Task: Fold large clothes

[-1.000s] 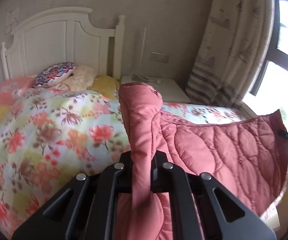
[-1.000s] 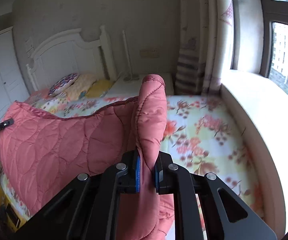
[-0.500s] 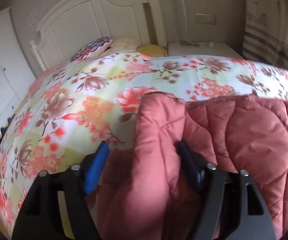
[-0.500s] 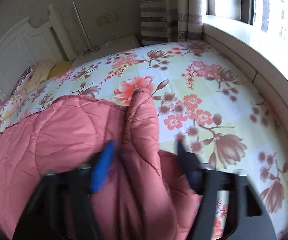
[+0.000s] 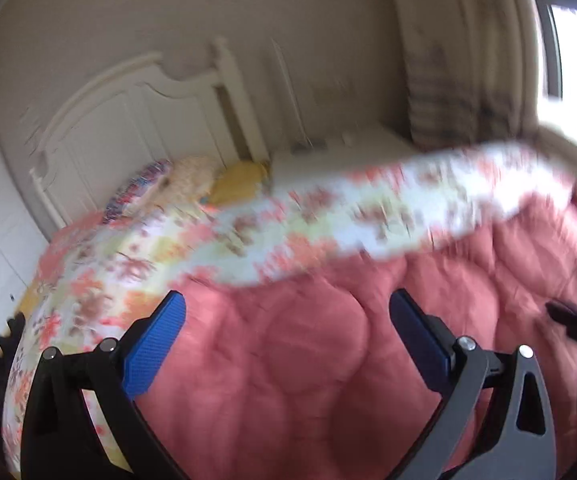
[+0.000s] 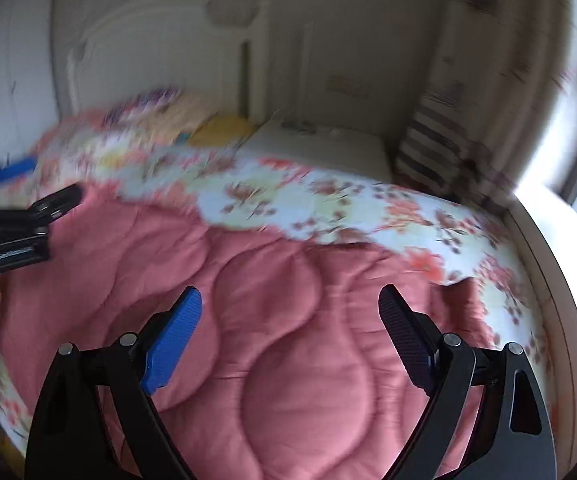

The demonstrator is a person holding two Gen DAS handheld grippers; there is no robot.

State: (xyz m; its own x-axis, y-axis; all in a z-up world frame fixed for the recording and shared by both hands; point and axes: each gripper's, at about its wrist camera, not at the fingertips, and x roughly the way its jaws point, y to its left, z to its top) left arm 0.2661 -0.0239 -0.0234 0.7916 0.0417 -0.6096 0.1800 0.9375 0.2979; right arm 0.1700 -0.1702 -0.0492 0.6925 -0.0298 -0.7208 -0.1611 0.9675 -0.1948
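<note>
A pink quilted garment (image 5: 308,360) lies spread on the floral bedsheet (image 5: 328,208), its far edge running across the bed. My left gripper (image 5: 287,296) hovers just above it, its jaws opening wide, with only flat quilt beneath and nothing pinched. In the right wrist view the same garment (image 6: 288,340) fills the foreground. My right gripper (image 6: 289,290) stands open over it, its pads clear of the cloth. The left gripper (image 6: 44,182) also shows at the left edge of that view, open. Both views are motion-blurred.
A white headboard (image 5: 148,120) with pillows (image 5: 192,184) stands at the far end of the bed. A white nightstand (image 5: 340,152) and a striped curtain (image 5: 448,100) sit beyond. A window ledge (image 6: 548,240) runs along the bed's right side.
Both grippers were shut on raised folds of the pink garment. They swung down toward the bed and opened, and the garment dropped flat onto the sheet.
</note>
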